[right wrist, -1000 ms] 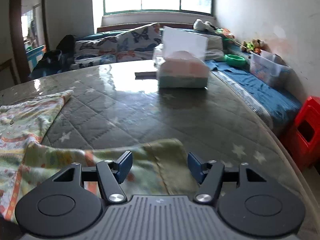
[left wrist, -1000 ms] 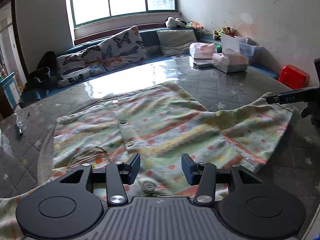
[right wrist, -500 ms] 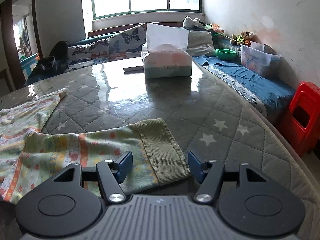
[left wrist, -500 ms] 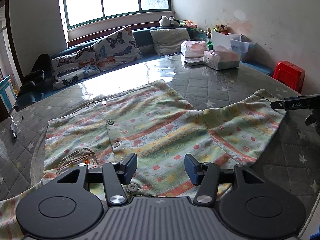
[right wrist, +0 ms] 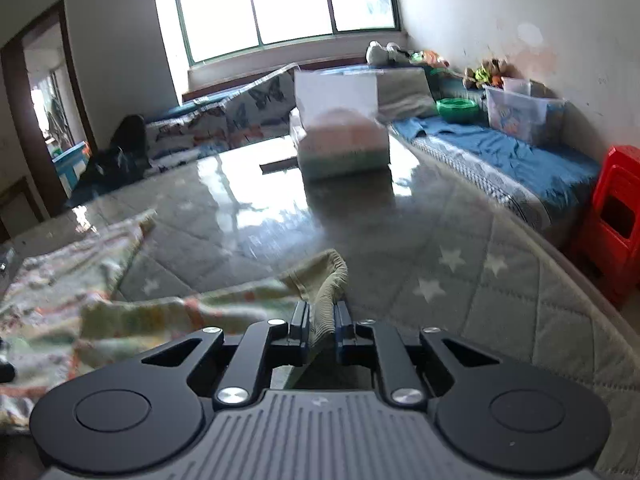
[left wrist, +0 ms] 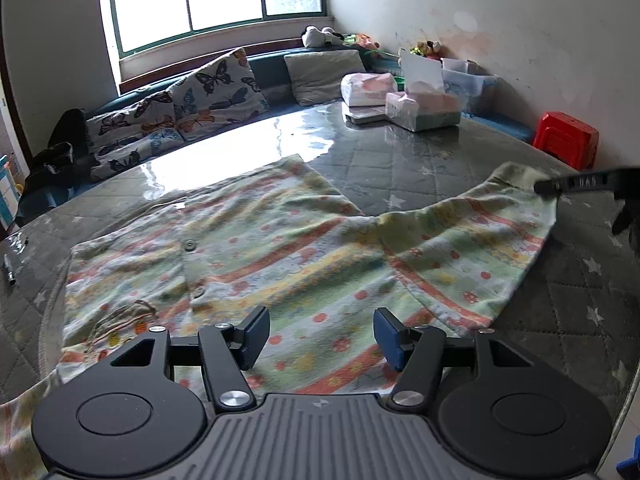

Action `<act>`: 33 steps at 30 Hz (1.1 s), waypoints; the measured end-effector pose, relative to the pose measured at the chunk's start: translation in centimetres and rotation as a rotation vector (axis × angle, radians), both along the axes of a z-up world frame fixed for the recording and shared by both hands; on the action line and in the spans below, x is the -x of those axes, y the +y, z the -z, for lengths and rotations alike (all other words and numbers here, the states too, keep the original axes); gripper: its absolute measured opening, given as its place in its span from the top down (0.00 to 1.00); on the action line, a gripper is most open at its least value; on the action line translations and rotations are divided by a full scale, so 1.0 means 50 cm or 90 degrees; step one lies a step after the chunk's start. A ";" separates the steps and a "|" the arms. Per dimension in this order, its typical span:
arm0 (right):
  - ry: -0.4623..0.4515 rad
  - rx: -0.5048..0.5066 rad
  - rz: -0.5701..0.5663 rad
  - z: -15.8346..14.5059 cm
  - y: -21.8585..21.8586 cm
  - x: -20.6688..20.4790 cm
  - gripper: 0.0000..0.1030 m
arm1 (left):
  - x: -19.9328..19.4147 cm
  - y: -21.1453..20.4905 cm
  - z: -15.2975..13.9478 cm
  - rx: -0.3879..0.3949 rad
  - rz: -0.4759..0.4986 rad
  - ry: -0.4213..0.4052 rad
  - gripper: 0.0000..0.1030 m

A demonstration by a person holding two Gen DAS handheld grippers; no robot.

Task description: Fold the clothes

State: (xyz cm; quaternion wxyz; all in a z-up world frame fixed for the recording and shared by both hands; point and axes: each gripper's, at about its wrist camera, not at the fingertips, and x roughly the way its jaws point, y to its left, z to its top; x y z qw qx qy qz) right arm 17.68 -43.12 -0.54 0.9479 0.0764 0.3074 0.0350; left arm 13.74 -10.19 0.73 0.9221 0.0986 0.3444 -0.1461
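The right claw point(right wrist: 322, 322) pinches the ribbed cuff point(right wrist: 328, 280) of the soft, limp garment point(left wrist: 280, 256) at lower centre; the left claw point(left wrist: 320, 338) hangs wide above its hem.

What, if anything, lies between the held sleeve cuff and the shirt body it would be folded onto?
Nothing visible does. The right gripper is shut on the cuff, and only bare table and the sleeve itself lie between it and the shirt body. The left gripper hovers open, off that path.

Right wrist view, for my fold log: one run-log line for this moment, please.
right tongs: shut on sleeve cuff | left tongs: open above patterned garment | table: garment spread, unfolded
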 end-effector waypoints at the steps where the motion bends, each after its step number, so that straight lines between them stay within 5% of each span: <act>1: -0.011 -0.002 -0.004 -0.011 0.003 0.001 0.90 | -0.002 -0.005 0.002 -0.001 0.004 0.001 0.41; 20: -0.106 0.018 -0.061 -0.142 0.063 0.007 0.91 | 0.002 -0.081 0.037 -0.016 0.081 0.012 0.39; 33: -0.166 0.044 -0.215 -0.251 0.248 0.009 0.91 | 0.034 0.116 -0.052 0.043 -0.075 -0.070 0.31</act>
